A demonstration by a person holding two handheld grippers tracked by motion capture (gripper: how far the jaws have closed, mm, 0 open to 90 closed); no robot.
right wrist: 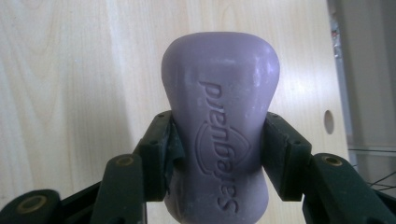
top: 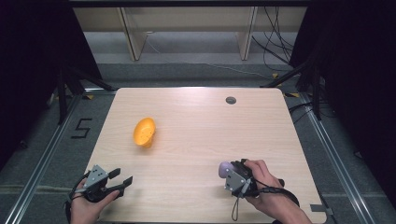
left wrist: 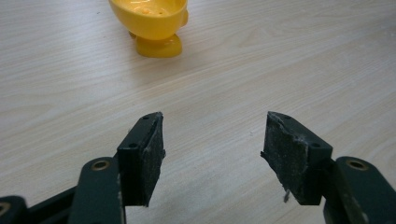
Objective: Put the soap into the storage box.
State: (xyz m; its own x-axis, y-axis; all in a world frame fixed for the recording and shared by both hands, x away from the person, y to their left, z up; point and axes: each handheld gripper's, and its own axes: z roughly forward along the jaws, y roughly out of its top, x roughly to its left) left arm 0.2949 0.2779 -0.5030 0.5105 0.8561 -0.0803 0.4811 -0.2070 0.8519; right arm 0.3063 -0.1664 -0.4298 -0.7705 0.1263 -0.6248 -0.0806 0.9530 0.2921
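A yellow plastic soap dish (top: 144,132) stands left of the table's middle; in the left gripper view the same dish (left wrist: 153,24) lies ahead of the jaws. My left gripper (top: 120,179) rests open at the table's near left edge, its pads (left wrist: 150,156) bare and wide apart. Near the front right, my right gripper (top: 226,170) is shut on a purple bar of soap (top: 224,168). In the right gripper view the soap (right wrist: 219,135) stands between both jaws, embossed lettering facing the camera.
The light wooden table (top: 201,126) has a small round hole (top: 230,100) near its far edge. Black stands and cables lie on the floor beyond the table, with a "5" marked on the floor at left.
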